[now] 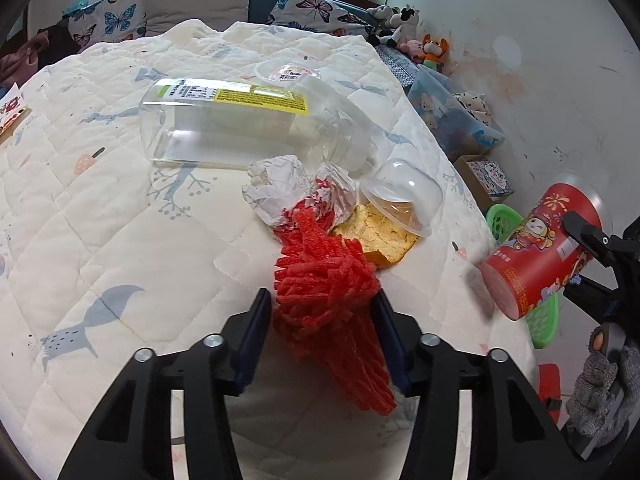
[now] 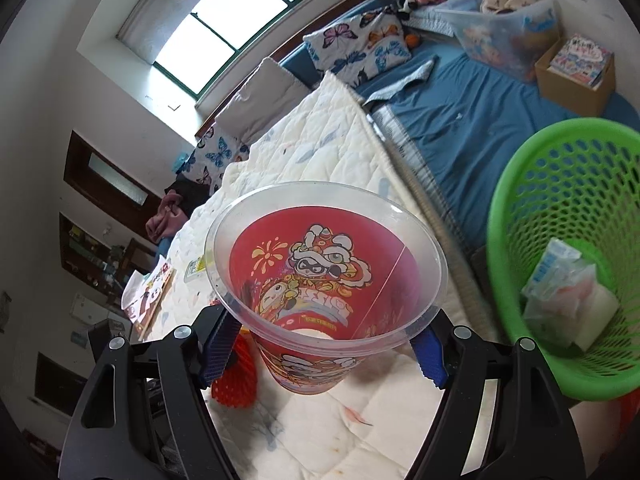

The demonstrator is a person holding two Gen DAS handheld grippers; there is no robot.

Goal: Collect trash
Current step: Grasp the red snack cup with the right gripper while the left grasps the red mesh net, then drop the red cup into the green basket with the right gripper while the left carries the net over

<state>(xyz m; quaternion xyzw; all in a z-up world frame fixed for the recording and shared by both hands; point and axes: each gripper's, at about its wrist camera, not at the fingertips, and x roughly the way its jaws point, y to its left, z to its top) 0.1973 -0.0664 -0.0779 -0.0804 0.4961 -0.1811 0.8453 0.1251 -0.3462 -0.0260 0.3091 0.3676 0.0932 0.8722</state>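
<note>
Right wrist view: right gripper (image 2: 320, 340) clamped across the red cup (image 2: 316, 292), one blue pad against each side of the wall just below the clear flared rim. Open mouth of the cup facing forward and up, long axis roughly along the fingers, base toward the wrist. Green mesh basket (image 2: 560, 248) off to the right of the cup and lower, standing beside the bed, mouth open, a few pale wrappers already lying inside. Well apart from the cup, with the mattress edge between them. Judged next: swing right and tip the cup over the basket mouth.

Left wrist view: left gripper (image 1: 322, 332) closed around the bunch of red strips (image 1: 324, 292), pads touching both flanks, strips trailing back toward the wrist. Bunch resting on the white quilt (image 1: 120, 240), just in front of a crumpled paper wrapper (image 1: 280, 192), a domed clear lid (image 1: 400, 196) and a yellow crust (image 1: 380, 236). Large clear bottle (image 1: 240, 124) lying on its side farther back, long axis crosswise. Basket on the far right, nearer the right hand than the left.
</note>
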